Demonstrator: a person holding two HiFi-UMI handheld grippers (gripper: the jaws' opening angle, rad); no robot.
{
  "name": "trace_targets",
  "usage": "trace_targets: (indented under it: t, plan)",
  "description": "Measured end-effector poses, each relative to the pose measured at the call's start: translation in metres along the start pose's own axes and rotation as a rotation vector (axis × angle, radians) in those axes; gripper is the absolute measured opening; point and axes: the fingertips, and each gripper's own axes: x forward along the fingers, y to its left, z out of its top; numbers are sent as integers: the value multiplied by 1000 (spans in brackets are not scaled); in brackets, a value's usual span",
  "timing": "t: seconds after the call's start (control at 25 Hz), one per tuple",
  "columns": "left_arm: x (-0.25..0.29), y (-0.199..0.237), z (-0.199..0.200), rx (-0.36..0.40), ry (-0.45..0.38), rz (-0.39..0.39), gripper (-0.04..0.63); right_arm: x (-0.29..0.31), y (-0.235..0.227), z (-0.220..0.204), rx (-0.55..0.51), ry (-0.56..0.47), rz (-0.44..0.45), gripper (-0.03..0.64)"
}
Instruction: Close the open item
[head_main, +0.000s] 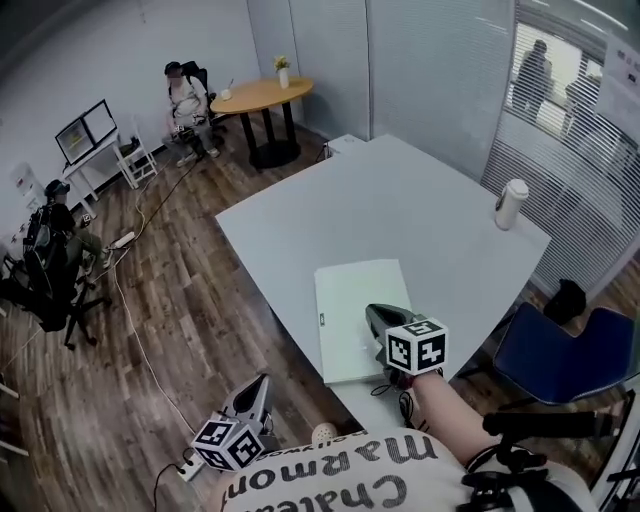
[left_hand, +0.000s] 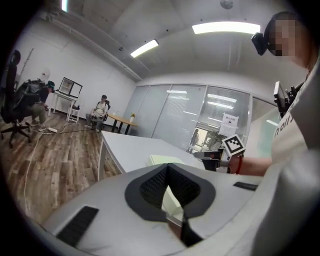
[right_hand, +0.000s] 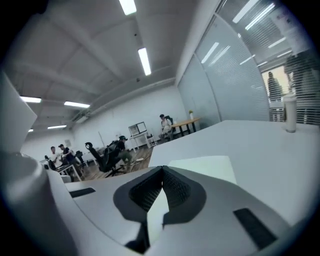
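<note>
A pale green book (head_main: 352, 305) lies flat on the white table (head_main: 400, 200) near its front edge, and no cover stands raised. My right gripper (head_main: 374, 314) hovers over the book's near right part, jaws shut with nothing in them. Its own view shows the shut tips (right_hand: 161, 171) with the book (right_hand: 205, 167) just ahead. My left gripper (head_main: 260, 388) hangs off the table's front left corner, above the wooden floor, also shut and empty. In the left gripper view its tips (left_hand: 167, 168) meet, with the book (left_hand: 164, 160) and the right gripper (left_hand: 209, 156) beyond.
A white tumbler (head_main: 511, 203) stands at the table's right edge, and shows too in the right gripper view as the tumbler (right_hand: 289, 112). A blue chair (head_main: 560, 350) sits right of the table. A round wooden table (head_main: 262, 95) and seated people are far back.
</note>
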Motion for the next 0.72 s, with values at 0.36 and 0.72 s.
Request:
trace_targets:
  t: [0.36,0.72]
  plan:
    - [-17,-52,-3,24,-25,-22,0,-115,-31,-17,-17,-89,-80,-8]
    - [-44,-111,-34,18,-34,-39,2,-174,-31,-52,-83,-76,-93,-8]
